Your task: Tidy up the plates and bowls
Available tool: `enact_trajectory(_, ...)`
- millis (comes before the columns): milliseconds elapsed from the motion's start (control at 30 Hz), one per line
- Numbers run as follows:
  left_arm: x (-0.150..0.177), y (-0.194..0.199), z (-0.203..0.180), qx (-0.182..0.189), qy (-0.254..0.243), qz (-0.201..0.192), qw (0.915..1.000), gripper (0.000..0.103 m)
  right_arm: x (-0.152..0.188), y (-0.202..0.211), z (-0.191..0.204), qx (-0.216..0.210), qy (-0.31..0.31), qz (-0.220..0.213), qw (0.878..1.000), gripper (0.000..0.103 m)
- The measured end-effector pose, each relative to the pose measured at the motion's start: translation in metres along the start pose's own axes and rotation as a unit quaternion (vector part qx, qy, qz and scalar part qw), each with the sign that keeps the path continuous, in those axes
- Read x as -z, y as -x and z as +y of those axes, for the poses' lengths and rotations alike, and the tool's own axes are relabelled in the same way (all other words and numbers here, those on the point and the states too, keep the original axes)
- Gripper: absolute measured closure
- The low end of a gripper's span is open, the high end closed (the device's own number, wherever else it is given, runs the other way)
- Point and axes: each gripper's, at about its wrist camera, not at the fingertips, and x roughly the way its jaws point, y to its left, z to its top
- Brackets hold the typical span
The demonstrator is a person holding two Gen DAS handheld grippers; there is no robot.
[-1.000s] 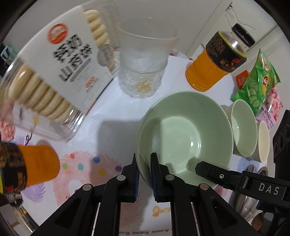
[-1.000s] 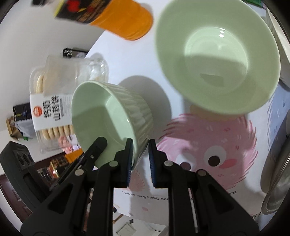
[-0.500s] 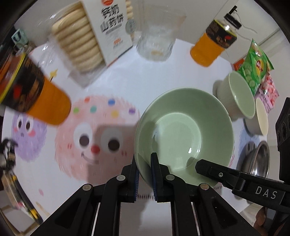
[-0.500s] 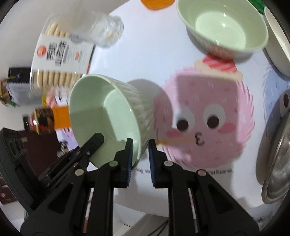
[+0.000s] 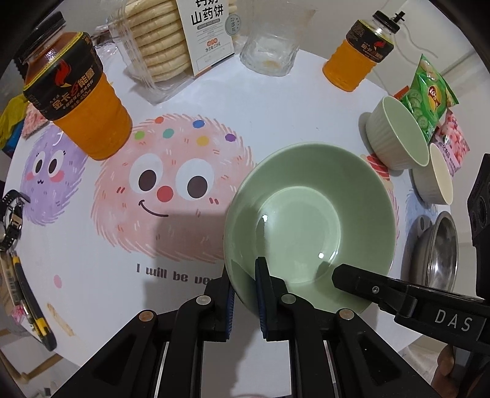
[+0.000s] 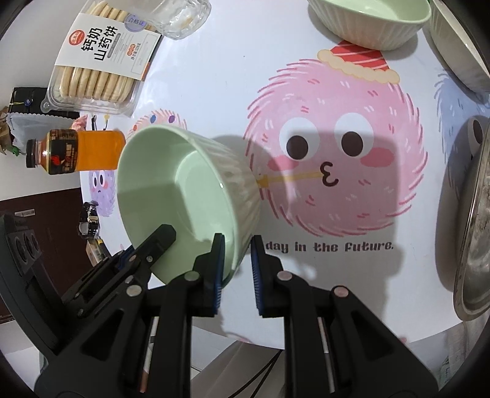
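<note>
In the left wrist view my left gripper (image 5: 245, 294) is shut on the near rim of a wide, shallow green bowl (image 5: 309, 220), held above the printed table top. In the right wrist view my right gripper (image 6: 235, 269) is shut on the rim of a smaller ribbed green bowl (image 6: 183, 189), which is tilted with its mouth facing left. A second ribbed green bowl (image 5: 395, 134) (image 6: 367, 18) stands on the table at the far right, with a cream bowl (image 5: 435, 180) (image 6: 459, 46) beside it.
A steel bowl (image 5: 441, 248) (image 6: 471, 229) sits at the table's right edge. Two orange drink bottles (image 5: 76, 95) (image 5: 358, 55), a biscuit pack (image 5: 171, 39), a glass (image 5: 269, 52) and a green crisps bag (image 5: 428, 95) line the far side. A watch (image 5: 12, 220) lies at the left edge.
Both grippers have carried their bowls back from the far side toward the table's near edge. The biscuit pack and glass now look smaller, and the right gripper has rolled.
</note>
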Motion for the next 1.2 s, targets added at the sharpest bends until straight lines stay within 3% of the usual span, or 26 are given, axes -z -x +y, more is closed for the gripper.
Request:
enact_trajectory(633, -0.001, -0.018, -0.008, -0.012, 0.004, 0.009, 0.9999, 0.087, -0.003, -0.014, -0.001, 0.02, -0.008, -0.008, 1.0, 0.082)
enact_trajectory(700, -0.003, -0.018, -0.011, -0.026, 0.002, 0.01, 0.9996, 0.086, -0.003, -0.011, -0.002, 0.021, -0.012, -0.011, 1.0, 0.081)
enact_trajectory(767, -0.004, -0.015, -0.01, -0.02, 0.01, 0.012, 0.9997, 0.078, -0.004, -0.007, -0.002, 0.018, -0.017, -0.011, 1.0, 0.078)
enact_trajectory(800, -0.004, -0.014, -0.009, -0.014, 0.014, 0.014, 0.9997, 0.075, -0.004, -0.005, -0.003, 0.014, -0.02, -0.013, 1.0, 0.071)
enact_trajectory(833, -0.004, -0.013, -0.007, -0.01, 0.019, 0.018, 0.9996, 0.064, -0.005, -0.002, -0.003, 0.009, -0.022, -0.016, 1.0, 0.052)
enact_trajectory(867, -0.004, -0.011, -0.004, -0.009, 0.025, 0.019, 0.9995, 0.05, -0.005, 0.003, -0.004, 0.007, -0.026, -0.019, 0.999, 0.042)
enact_trajectory(900, -0.003, -0.008, -0.002, -0.006, 0.03, 0.017, 0.9994, 0.044, -0.005, 0.007, -0.004, 0.006, -0.029, -0.023, 0.999, 0.027)
enact_trajectory(1033, -0.005, 0.009, 0.01, 0.0, 0.05, 0.004, 0.9988, 0.028, -0.006, 0.025, -0.008, -0.002, -0.042, -0.044, 0.998, 0.025)
enact_trajectory(1200, -0.013, 0.021, 0.018, 0.021, 0.06, -0.001, 0.998, 0.021, -0.007, 0.046, -0.025, -0.019, -0.091, -0.062, 0.994, 0.024)
